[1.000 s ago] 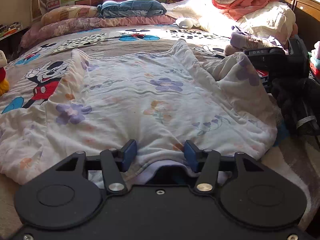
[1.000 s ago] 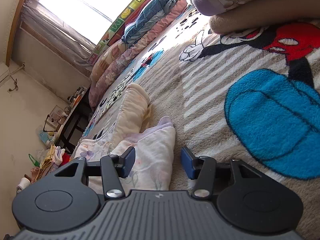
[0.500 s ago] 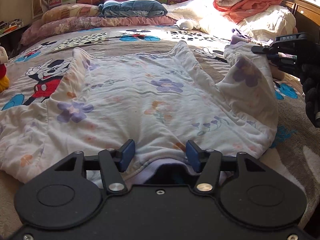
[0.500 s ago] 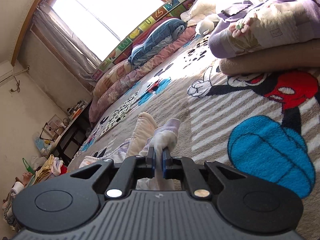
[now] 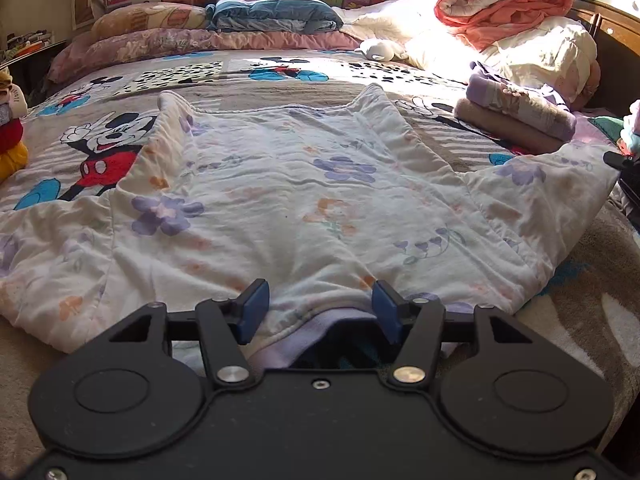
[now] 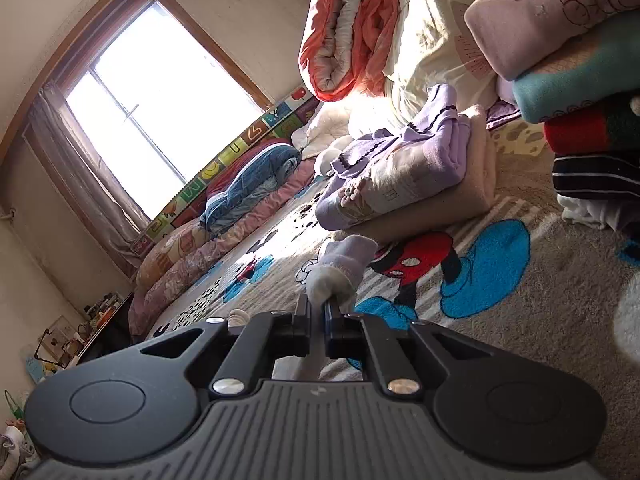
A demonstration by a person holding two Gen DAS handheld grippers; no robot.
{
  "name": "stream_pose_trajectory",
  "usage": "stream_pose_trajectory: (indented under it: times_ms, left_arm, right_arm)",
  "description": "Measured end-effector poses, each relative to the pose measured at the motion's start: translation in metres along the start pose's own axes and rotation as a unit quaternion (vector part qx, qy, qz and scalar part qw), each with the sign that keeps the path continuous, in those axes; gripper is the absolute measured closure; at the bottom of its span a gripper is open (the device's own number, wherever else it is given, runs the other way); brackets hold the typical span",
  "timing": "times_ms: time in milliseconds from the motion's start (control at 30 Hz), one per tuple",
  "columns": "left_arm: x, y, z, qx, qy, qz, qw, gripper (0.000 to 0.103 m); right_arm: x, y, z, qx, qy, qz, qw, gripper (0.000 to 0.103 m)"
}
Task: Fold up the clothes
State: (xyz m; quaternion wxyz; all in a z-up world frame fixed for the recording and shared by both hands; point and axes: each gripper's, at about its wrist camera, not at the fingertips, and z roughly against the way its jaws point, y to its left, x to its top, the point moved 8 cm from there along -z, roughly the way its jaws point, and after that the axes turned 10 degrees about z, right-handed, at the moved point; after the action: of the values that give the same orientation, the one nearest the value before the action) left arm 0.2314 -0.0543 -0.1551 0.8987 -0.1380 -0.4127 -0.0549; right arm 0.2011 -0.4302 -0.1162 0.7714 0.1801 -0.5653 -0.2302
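Floral top [image 5: 304, 200] spread flat on bed [image 5: 248, 92], long axis running collar-to-hem away from open left hand-held gripper [image 5: 316, 306] at its collar, right sleeve [image 5: 560, 184] stretched outward with cuff [image 6: 340, 268] pinched in closed right hand-held gripper [image 6: 318, 312].

Two black handheld grippers, blue pads.
We note the left gripper [image 5: 318, 304] smooth-bodied, right gripper [image 6: 317, 312] ribbed grey; silver pivot screws on both.
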Motion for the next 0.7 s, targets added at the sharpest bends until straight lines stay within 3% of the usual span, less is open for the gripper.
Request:
stream_pose_trajectory:
  times_ms: [267,467,533,700]
  left_arm:
    - [-0.002,-0.001,0.000,0.005,0.003,-0.009,0.9999,0.045]
    - [-0.001,0.001,0.005,0.007,-0.003,-0.011,0.9999,0.045]
    - [0.002,0.003,0.007,0.006,-0.010,-0.007,0.9999,0.045]
    - [0.007,0.004,0.011,-0.001,-0.025,0.008,0.9996,0.045]
  right_arm:
    - [-0.036,-0.040,-0.010,-0.067,0.031,-0.012,0.997,0.095]
    - [-0.037,-0.013,-0.006,-0.076,0.023,0.063,0.995,0.092]
    - [-0.038,-0.003,-0.005,-0.079,0.020,0.089,0.993,0.076]
    - [-0.038,0.022,0.000,-0.084,0.011,0.152,0.985,0.073]
